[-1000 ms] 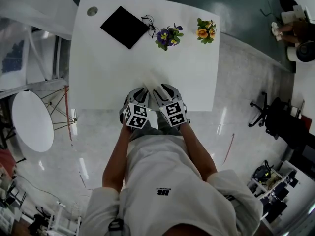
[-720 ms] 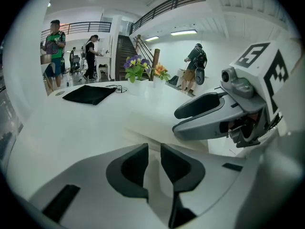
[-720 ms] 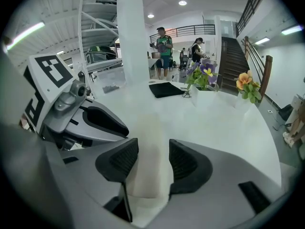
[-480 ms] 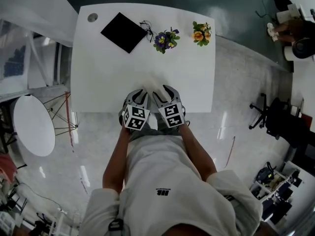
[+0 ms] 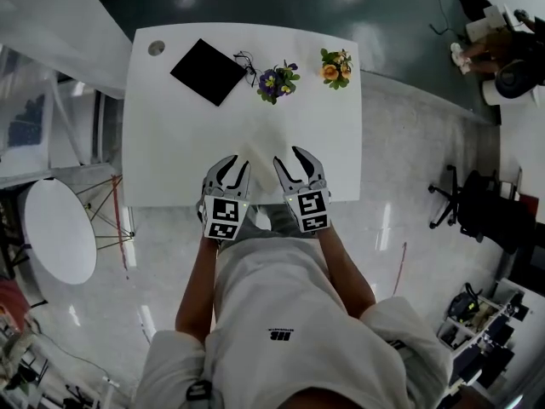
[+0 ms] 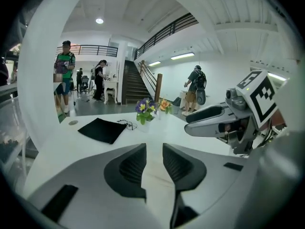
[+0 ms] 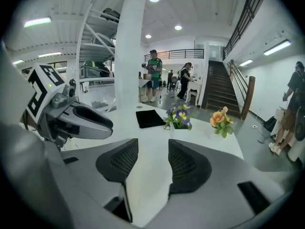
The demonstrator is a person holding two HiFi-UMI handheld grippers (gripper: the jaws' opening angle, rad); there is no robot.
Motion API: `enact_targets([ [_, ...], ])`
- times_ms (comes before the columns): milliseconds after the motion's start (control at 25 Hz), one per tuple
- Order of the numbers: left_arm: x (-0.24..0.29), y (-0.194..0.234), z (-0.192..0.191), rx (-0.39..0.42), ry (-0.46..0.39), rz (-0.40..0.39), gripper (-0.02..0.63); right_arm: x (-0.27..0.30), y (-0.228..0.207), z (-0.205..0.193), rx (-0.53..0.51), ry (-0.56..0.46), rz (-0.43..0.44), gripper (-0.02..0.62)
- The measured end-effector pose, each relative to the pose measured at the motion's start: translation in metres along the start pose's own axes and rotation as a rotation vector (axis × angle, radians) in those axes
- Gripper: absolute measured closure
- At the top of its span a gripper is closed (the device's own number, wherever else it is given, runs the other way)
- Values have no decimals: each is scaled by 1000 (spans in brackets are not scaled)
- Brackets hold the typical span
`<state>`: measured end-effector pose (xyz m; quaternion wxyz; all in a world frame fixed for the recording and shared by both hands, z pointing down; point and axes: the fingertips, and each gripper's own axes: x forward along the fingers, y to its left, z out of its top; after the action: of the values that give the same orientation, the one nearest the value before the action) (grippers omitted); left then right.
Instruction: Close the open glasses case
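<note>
Left gripper (image 5: 235,168) and right gripper (image 5: 289,161), jaws narrowly apart and empty, hover far from the case (image 5: 207,72); whether it is closed is unclear.

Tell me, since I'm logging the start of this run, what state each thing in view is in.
Left gripper: open, empty, at the near edge of the table.
Right gripper: open, empty, beside the left one.
Black square: lying flat, far left; whether it is a case is unclear.
Glasses: lying beside the black square; too small to tell if folded.
Purple flowers: upright.
Orange flowers: upright.
</note>
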<state>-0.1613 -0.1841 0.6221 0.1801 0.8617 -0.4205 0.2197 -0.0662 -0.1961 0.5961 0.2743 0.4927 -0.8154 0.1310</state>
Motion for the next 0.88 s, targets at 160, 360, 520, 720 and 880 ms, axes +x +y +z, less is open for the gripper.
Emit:
enact_targets([
  [160,-15,8,39,26,-82,33,485,-17,-6,22,-17,-54,-14,402],
  [360,-30,10,62,52,-128,72,485,-34,-4,48,-24,-113,-9,407],
  [520,-34,4,72,68,-131,88,486,-40,-5,53,-29,-132,9,407],
  [720,-26,-7,72,74,-111,103,485,-42,-11,51,-27,-142,39,407],
  [880,-21,-15,73,82,-103,118,485,-45,-20,48,-20,-147,54,408],
])
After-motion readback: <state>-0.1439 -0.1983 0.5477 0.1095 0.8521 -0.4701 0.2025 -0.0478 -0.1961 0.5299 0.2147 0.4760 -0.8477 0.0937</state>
